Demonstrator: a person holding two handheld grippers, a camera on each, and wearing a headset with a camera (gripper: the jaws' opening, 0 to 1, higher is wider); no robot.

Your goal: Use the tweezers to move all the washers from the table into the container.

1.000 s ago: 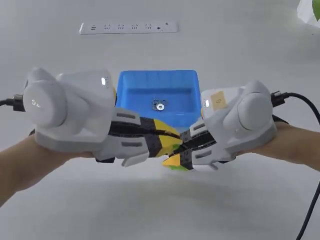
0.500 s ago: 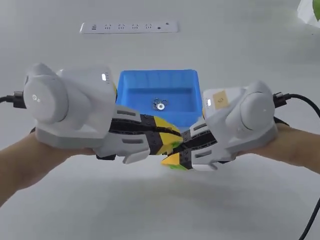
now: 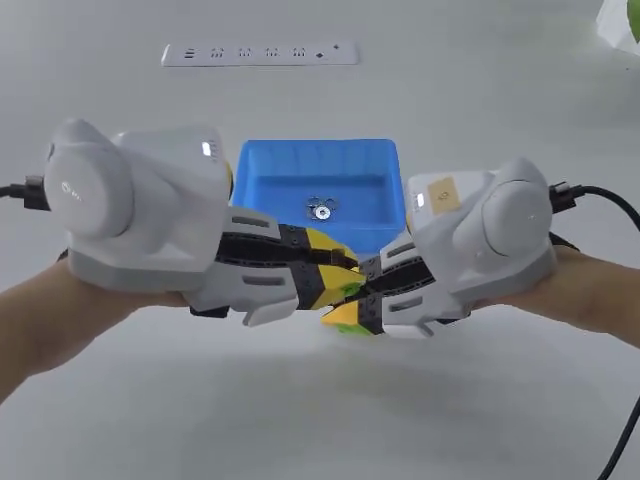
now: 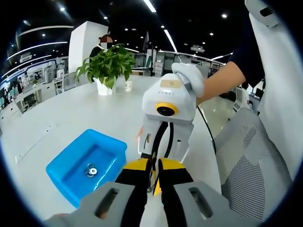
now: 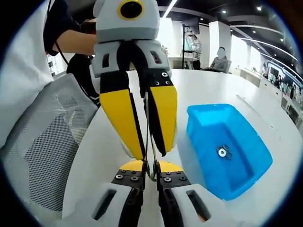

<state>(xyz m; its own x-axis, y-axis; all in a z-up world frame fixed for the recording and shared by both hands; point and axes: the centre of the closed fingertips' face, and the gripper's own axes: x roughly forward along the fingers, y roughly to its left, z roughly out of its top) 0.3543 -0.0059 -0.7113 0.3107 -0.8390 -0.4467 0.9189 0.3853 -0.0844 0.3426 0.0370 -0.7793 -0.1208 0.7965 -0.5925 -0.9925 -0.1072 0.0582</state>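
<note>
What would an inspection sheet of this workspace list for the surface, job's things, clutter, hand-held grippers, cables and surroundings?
Surface: white table, plain and bare near the person.
Job's things: blue container with several washers inside; thin tweezers run between the two sets of jaws.
Clutter: power strip at the far edge.
Grippers: left hand-held gripper and right hand-held gripper meet tip to tip in front of the container, both apparently shut on the tweezers.
Cables: black cable off the right unit; another off the left.
Surroundings: potted plant, mesh chair, open office with people behind.
</note>
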